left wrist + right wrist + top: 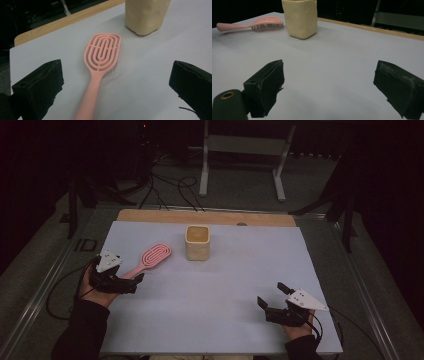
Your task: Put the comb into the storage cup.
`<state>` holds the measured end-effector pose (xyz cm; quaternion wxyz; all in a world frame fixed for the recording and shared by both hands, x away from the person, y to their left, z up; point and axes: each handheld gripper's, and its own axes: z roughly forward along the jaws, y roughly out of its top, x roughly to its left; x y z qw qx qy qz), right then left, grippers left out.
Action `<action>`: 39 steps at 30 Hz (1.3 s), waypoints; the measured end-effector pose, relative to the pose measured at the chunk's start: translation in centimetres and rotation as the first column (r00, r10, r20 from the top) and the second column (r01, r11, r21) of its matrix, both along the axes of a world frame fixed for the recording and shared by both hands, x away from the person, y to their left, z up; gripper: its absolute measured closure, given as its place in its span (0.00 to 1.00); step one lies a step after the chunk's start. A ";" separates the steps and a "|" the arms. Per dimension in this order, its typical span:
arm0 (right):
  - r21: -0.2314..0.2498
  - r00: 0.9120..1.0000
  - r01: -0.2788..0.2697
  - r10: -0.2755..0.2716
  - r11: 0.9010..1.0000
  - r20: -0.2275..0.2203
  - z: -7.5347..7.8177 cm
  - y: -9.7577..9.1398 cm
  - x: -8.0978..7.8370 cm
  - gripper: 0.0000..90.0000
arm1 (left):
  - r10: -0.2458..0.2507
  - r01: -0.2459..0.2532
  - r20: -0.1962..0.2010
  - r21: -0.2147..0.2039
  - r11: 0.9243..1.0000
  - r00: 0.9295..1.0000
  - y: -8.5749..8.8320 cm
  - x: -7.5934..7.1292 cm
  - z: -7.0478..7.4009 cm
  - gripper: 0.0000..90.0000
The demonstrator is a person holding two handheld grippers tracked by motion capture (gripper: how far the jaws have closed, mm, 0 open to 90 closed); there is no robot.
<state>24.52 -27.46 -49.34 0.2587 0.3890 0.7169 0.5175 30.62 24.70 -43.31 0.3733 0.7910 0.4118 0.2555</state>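
A pink hairbrush [149,258] lies bristles down on the pale sheet, its handle pointing toward my left gripper [131,281]. In the left gripper view the brush [100,65] runs up between the wide-apart jaws, its handle end down between them; the jaws do not touch it. My left gripper [116,85] is open. A cream square cup [197,242] stands upright behind the brush, also seen as the cup [145,15] and the cup [300,17]. My right gripper [271,296] rests open at the front right, with bare sheet between its jaws [329,85]. The brush [252,25] lies far left there.
The pale sheet [220,285] covers a wooden tabletop [205,217] whose strip shows along the far edge. Cables [170,190] and a white stand [245,160] sit on the floor beyond. Metal rails [45,280] flank the table.
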 end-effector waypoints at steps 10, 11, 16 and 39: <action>-0.002 1.000 0.001 -0.001 1.000 0.000 0.0 0.0 0.0 0.10 | 0.015 -0.015 -0.039 0.013 1.000 0.999 0.4 1.6 0.4 0.00; -0.003 1.000 0.001 -0.001 1.000 -0.001 0.0 0.0 0.0 0.10 | 0.015 -0.014 -0.043 0.023 1.000 0.999 0.4 1.9 0.5 0.00; -0.007 1.000 0.003 -0.003 1.000 -0.001 0.0 0.1 0.0 0.10 | 0.015 -0.013 -0.053 0.046 0.999 0.998 0.3 2.5 0.6 0.00; -0.025 1.000 0.001 -0.001 1.000 0.004 0.0 0.1 0.0 0.10 | -0.019 0.051 -0.154 0.205 0.977 0.988 -2.5 6.8 0.4 0.00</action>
